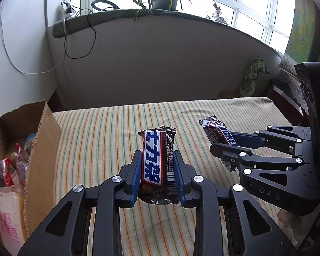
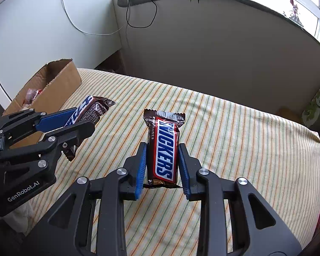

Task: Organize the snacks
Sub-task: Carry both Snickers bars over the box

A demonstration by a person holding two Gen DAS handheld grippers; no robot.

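At far left, a cardboard box is sitting on the striped cloth, holding several snack packets. Right of it, the left hand-held gripper is clamping a Snickers bar with Chinese lettering between its blue pads, raised above the cloth. Further right, the right hand-held gripper is gripping a second Snickers bar the same way, lengthwise and clear of the cloth.

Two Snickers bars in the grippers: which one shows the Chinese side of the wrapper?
The bar in the left gripper: its Snickers bar faces the camera with white Chinese characters. The right gripper holds a bar reading "SNICKERS" in Latin letters.
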